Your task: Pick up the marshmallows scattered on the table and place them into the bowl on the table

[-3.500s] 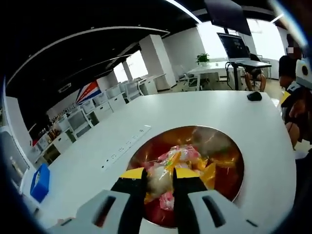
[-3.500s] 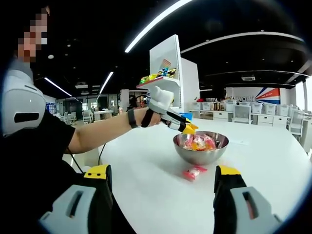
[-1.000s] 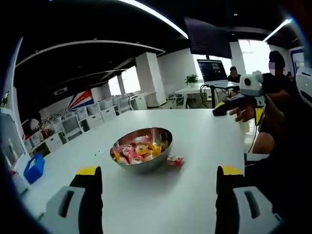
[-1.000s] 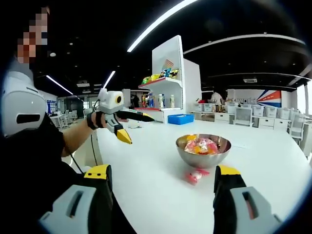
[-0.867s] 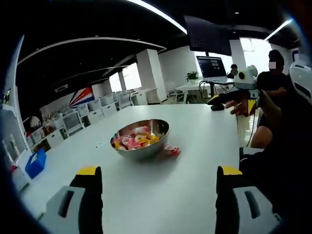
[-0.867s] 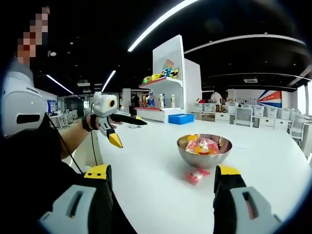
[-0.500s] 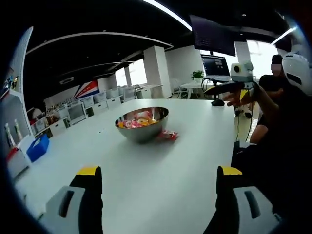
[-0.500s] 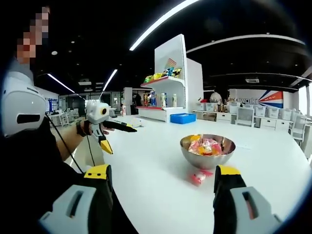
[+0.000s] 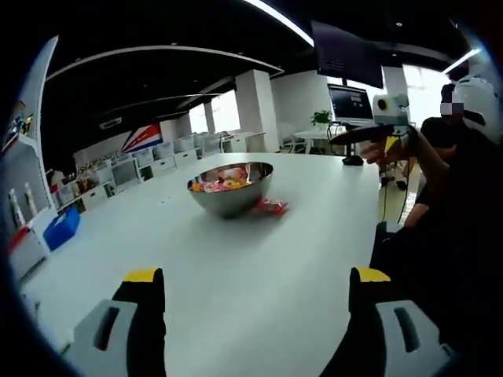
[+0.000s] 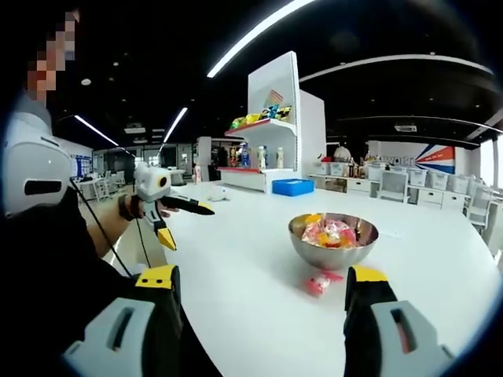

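One wrapped marshmallow lies on the white desk just beside the steel bowl, and it looks light, soft and crinkly, best pinched gently across its middle by either empty, wide-open hand-held gripper, left or right.

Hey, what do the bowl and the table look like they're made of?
The bowl looks like polished metal, probably steel: its outside mirrors the room and the tabletop. The table has a smooth white matte top with soft glare, perhaps laminate or painted board; the pictures leave that open.
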Action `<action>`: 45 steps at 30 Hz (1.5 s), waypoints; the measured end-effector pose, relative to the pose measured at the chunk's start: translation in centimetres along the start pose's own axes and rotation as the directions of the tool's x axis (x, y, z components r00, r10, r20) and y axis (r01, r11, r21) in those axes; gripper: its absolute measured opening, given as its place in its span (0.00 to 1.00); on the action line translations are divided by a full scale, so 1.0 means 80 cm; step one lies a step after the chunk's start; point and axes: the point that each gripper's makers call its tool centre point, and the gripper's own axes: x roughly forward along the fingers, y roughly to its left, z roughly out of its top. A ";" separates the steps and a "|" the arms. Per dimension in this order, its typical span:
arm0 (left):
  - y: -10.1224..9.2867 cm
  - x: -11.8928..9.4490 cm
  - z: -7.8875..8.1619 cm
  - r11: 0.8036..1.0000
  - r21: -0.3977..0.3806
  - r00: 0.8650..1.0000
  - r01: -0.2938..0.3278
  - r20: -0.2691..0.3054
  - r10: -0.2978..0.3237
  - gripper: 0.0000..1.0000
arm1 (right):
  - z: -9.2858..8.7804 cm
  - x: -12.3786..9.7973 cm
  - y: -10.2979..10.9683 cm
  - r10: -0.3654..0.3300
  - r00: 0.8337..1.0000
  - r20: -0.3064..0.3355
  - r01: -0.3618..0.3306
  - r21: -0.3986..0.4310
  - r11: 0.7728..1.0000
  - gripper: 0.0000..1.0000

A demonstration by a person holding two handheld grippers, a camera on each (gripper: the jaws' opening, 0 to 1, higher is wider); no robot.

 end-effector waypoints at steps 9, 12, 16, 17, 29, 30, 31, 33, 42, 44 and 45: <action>-0.013 0.005 0.002 1.000 0.022 1.000 0.020 -0.011 -0.019 0.93 | -0.019 0.015 -0.031 -0.036 0.998 -0.044 0.036 0.006 0.999 0.82; -0.017 0.007 0.001 0.999 0.031 0.999 0.026 -0.019 -0.026 0.92 | -0.025 0.027 -0.042 -0.046 0.997 -0.056 0.047 0.019 0.999 0.82; -0.022 0.007 0.006 0.999 0.035 0.999 0.037 -0.012 -0.037 0.92 | -0.038 0.053 -0.058 -0.058 0.995 -0.083 0.060 0.024 0.998 0.84; -0.023 0.008 0.008 0.999 0.037 0.999 0.038 -0.009 -0.038 0.92 | -0.042 0.059 -0.062 -0.065 0.994 -0.091 0.068 0.025 0.997 0.84; -0.039 0.015 0.011 0.996 0.054 0.998 0.068 0.006 -0.068 0.92 | -0.104 0.159 -0.116 -0.246 0.946 -0.212 0.244 -0.036 0.969 0.83; -0.040 0.015 0.011 0.996 0.053 0.998 0.068 0.007 -0.068 0.92 | -0.105 0.162 -0.117 -0.254 0.945 -0.206 0.252 -0.038 0.967 0.82; -0.040 0.015 0.011 0.996 0.051 0.998 0.069 0.011 -0.069 0.92 | -0.104 0.167 -0.118 -0.271 0.943 -0.190 0.268 -0.042 0.962 0.80; -0.042 0.016 0.010 0.996 0.041 0.997 0.075 0.013 -0.075 0.91 | -0.104 0.175 -0.126 -0.298 0.939 -0.170 0.301 -0.008 0.954 0.79; -0.072 0.012 0.023 0.990 0.093 0.994 0.106 0.022 -0.109 0.91 | -0.122 0.193 -0.140 -0.375 0.911 -0.174 0.381 0.004 0.925 0.64; -0.074 0.012 0.023 0.990 0.092 0.993 0.111 0.023 -0.113 0.91 | -0.123 0.194 -0.144 -0.391 0.905 -0.169 0.401 0.024 0.916 0.63; -0.074 0.012 0.023 0.989 0.096 0.993 0.111 0.026 -0.114 0.91 | -0.124 0.195 -0.143 -0.391 0.905 -0.168 0.401 0.028 0.916 0.62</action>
